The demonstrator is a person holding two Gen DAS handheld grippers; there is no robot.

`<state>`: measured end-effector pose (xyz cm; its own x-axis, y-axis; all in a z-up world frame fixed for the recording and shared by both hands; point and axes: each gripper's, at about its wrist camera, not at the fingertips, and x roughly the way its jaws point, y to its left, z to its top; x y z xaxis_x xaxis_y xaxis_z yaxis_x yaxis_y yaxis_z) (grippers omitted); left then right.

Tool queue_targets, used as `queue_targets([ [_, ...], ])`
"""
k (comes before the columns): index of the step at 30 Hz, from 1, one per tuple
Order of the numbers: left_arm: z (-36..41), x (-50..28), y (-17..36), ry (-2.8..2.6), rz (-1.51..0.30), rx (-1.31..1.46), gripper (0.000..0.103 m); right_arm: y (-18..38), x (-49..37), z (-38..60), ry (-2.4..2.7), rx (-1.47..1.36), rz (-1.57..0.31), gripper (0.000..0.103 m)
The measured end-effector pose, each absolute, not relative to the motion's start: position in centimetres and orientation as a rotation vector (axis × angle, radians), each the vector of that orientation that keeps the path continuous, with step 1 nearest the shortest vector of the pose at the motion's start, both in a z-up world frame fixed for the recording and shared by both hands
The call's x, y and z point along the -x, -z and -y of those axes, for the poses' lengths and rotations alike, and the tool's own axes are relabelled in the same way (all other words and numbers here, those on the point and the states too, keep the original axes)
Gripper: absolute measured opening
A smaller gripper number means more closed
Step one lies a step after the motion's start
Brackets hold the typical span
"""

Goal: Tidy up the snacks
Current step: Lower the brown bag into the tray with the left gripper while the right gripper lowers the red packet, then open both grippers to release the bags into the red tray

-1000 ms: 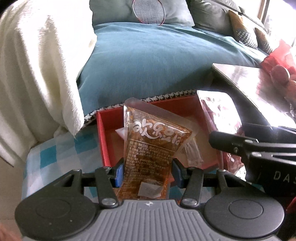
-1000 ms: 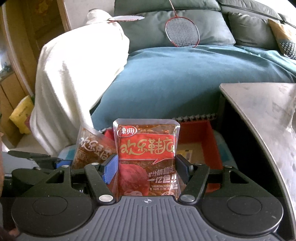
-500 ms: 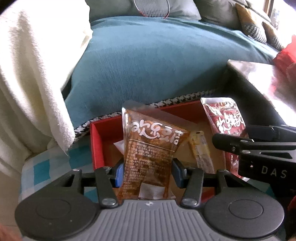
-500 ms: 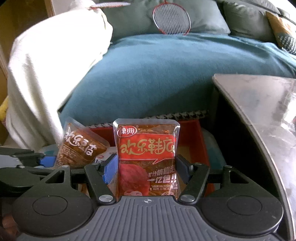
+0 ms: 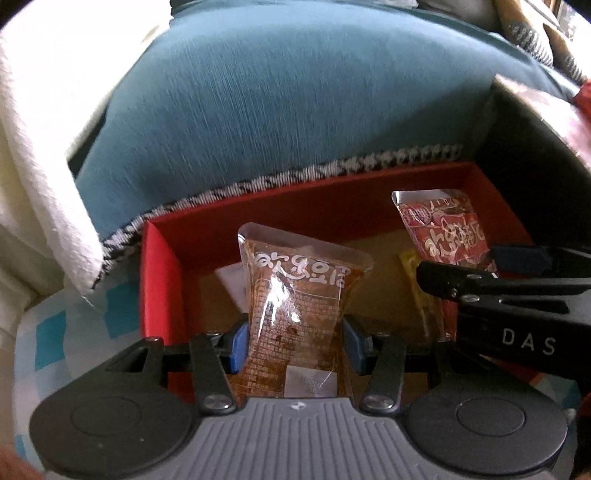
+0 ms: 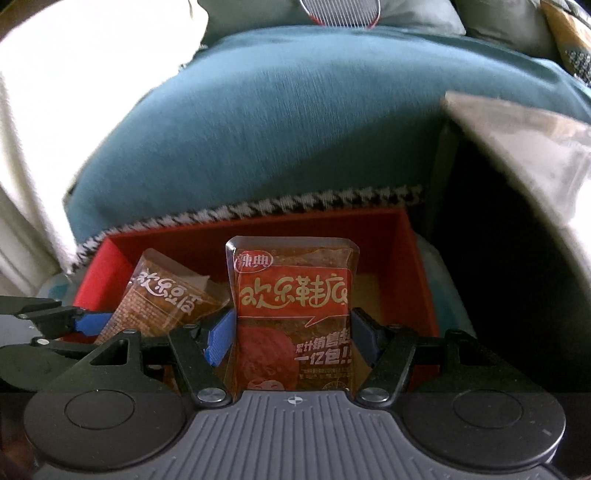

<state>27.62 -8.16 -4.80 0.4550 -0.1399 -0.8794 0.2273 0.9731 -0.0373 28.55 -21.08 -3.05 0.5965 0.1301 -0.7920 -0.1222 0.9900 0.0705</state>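
Observation:
My left gripper [image 5: 293, 345] is shut on a brown snack packet [image 5: 295, 302], held upright over the open red box [image 5: 162, 273]. My right gripper [image 6: 291, 338] is shut on a red snack packet [image 6: 291, 306], also upright over the same red box [image 6: 413, 258]. Each view shows the other gripper: the right one with its red packet [image 5: 447, 236] at the right of the left wrist view, the left one with its brown packet [image 6: 162, 302] at the left of the right wrist view. A yellow packet [image 5: 421, 291] and a white packet [image 5: 231, 278] lie in the box.
The box sits on a blue-checked surface [image 5: 74, 332]. Behind it is a teal sofa cushion [image 5: 277, 103] with houndstooth trim. A white blanket [image 5: 40, 129] hangs at the left. A grey table [image 6: 524, 147] stands at the right. A badminton racket [image 6: 340, 13] leans on the sofa back.
Both grippers have moved forward and tilted down over the red box with their packets still held. The box now fills more of both views.

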Motion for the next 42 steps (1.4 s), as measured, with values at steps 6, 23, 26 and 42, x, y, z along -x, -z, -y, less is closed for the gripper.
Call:
queue_targets([
  [6,8.8,-27.5,5.5,0.218,-1.070,-0.115,0.046,4.7,-29.2,21.3,-0.136,0.001,-0.942,0.073],
  [23,9.2,-27.1,5.5,0.210,-1.078,-0.157,0.062,5.2,-28.7,20.8,-0.128,0.063,-0.968,0.081],
  [26,9.0,-26.8,5.0,0.212,-1.076,-0.150,0.063,4.7,-28.3,20.6,-0.129,0.061,-0.963,0.081],
  [42,5.4,-23.3,0.8,0.231,-1.040,-0.085,0.069,0.4,-24.6,19.6,-0.178,0.032,-0.905,0.085],
])
